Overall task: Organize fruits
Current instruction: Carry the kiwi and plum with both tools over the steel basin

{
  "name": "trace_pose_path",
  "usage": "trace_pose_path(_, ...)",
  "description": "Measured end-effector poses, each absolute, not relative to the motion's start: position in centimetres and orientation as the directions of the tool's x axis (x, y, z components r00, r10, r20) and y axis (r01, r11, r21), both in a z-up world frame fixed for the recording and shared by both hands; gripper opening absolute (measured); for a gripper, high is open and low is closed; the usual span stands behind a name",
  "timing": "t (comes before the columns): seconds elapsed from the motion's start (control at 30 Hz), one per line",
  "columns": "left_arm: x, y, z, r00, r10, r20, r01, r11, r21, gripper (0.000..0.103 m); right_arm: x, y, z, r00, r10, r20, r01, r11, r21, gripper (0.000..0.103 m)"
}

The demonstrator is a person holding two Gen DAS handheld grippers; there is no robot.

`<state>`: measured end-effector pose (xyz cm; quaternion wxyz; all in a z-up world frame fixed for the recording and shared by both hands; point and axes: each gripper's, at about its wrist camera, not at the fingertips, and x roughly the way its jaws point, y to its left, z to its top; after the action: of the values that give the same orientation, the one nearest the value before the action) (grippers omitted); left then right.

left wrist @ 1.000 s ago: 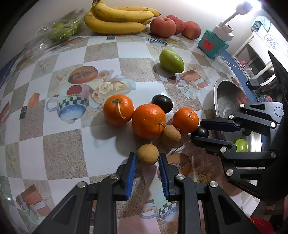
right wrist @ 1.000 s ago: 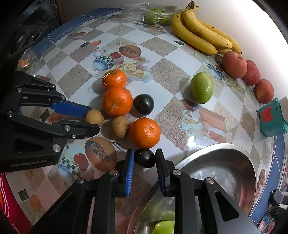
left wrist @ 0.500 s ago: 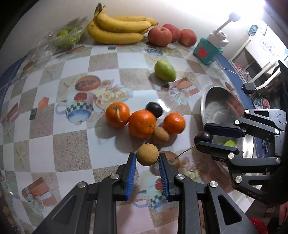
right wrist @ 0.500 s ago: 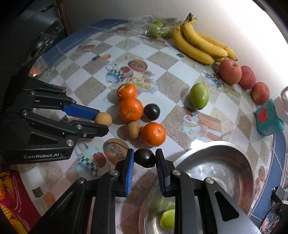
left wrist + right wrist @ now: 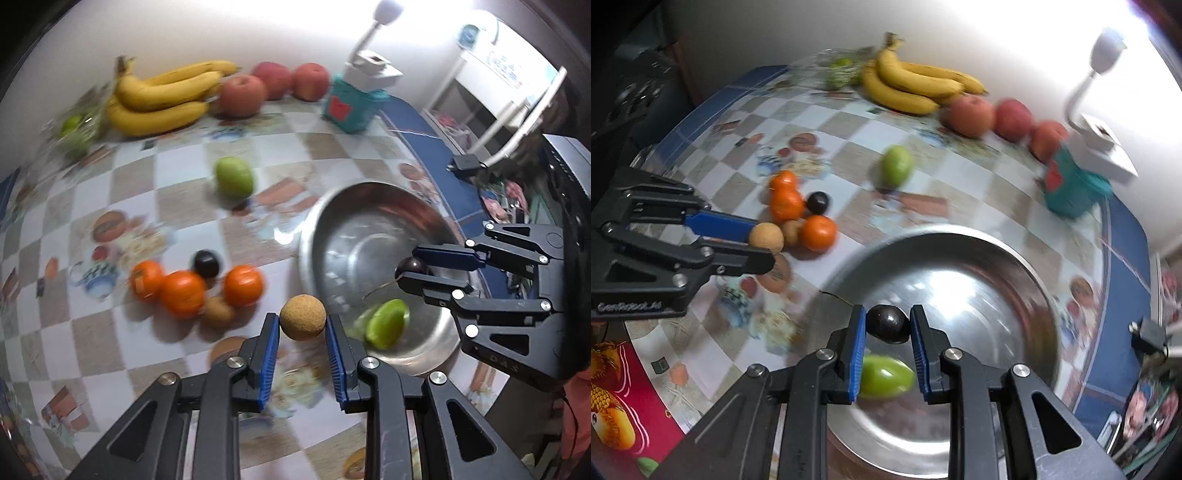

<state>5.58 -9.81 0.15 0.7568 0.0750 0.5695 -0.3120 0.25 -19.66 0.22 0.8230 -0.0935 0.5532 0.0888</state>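
My left gripper is shut on a small round tan fruit and holds it in the air just left of the steel bowl; it also shows in the right wrist view. My right gripper is shut on a dark plum and holds it over the steel bowl. A green fruit lies in the bowl. Three oranges, a second dark plum and a brown fruit sit clustered on the table.
A green mango lies mid-table. Bananas, three red apples, a bag of green fruit and a teal box with a white lamp line the far wall. The table edge runs right of the bowl.
Both grippers have lifted and swung right with their fruits. The right gripper with the dark plum is now over the bowl; the left with the tan fruit is by the bowl's left rim.
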Motion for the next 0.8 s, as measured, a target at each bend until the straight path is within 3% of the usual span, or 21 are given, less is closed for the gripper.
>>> trace_pose_path(0.37, 5.2, -16.5, -2.2, 0.094, -0.383, -0.919, 0.605, 0.755, -0.252, 0.028, -0.4, -26.1, -1.6, 0.341, 0.001, -0.94, -0.111, 0.993, -0.039, 0.025)
trace_pose_path(0.8, 5.5, -18.2, -5.2, 0.048, -0.345, -0.937, 0.593, 0.765, -0.251, 0.028, 0.7, -26.8, -4.1, 0.296, 0.002, -0.955, -0.074, 0.997, -0.021, 0.025)
